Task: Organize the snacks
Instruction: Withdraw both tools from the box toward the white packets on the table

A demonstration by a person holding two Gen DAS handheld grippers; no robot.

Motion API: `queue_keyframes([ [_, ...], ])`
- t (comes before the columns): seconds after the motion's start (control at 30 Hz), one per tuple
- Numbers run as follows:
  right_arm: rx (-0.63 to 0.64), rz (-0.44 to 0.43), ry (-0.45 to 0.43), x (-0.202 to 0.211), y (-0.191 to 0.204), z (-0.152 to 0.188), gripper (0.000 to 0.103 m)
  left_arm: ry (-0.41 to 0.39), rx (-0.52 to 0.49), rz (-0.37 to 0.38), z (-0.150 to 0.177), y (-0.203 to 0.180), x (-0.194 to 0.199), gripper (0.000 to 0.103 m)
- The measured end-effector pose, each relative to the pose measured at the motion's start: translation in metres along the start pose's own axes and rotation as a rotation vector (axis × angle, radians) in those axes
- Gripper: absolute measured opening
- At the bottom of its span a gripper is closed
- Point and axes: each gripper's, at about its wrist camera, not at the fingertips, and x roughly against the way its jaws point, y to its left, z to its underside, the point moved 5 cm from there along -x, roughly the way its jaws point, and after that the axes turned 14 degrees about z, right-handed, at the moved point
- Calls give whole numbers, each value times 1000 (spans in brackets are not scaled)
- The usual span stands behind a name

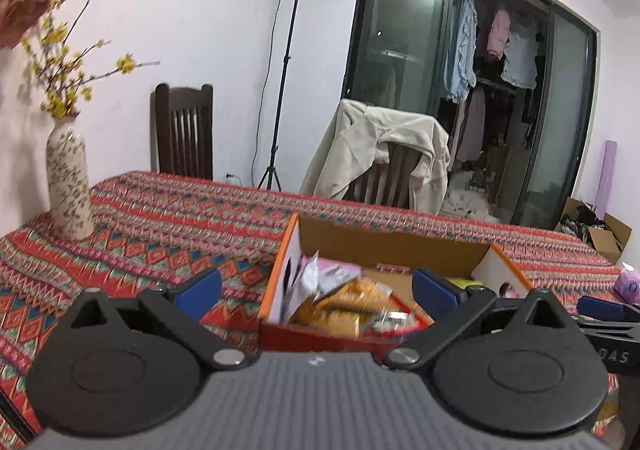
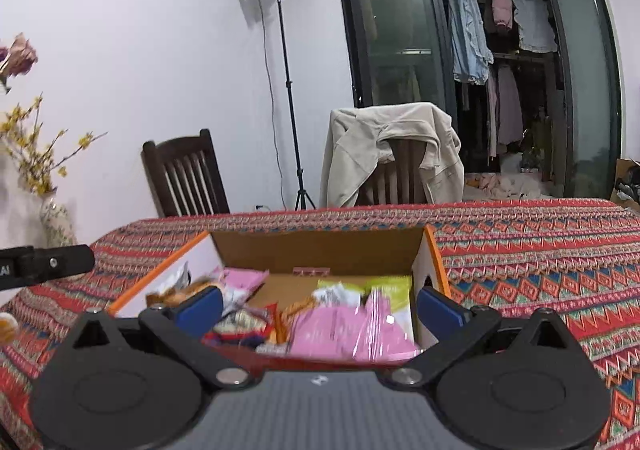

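An open cardboard box (image 1: 384, 246) with orange edges stands on the patterned tablecloth; it also shows in the right wrist view (image 2: 320, 250). Inside lie snack packets: pink (image 2: 344, 330), green (image 2: 390, 290), orange-yellow (image 1: 348, 310) and pale pink (image 1: 332, 274) ones. My left gripper (image 1: 318, 292) is open and empty, its blue fingers spread over the box's near left part. My right gripper (image 2: 320, 310) is open and empty, its fingers spread just above the box's near edge. The right gripper's body shows at the right edge of the left wrist view (image 1: 600, 310).
A patterned vase (image 1: 68, 185) with yellow branches stands at the table's left. Two chairs (image 1: 184, 129) stand behind the table, one draped with a beige jacket (image 1: 384, 145). A lamp stand (image 1: 280, 89) is by the wall. A purple packet (image 1: 628, 282) lies at the right.
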Motion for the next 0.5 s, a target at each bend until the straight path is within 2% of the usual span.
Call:
queue_keyframes([
  [0.27, 18, -21, 57, 25, -1, 37, 103, 70, 1, -1, 35, 12, 20, 103],
  [0.5, 22, -38, 108, 40, 0, 66, 103, 80, -5, -1, 54, 18, 39, 103],
])
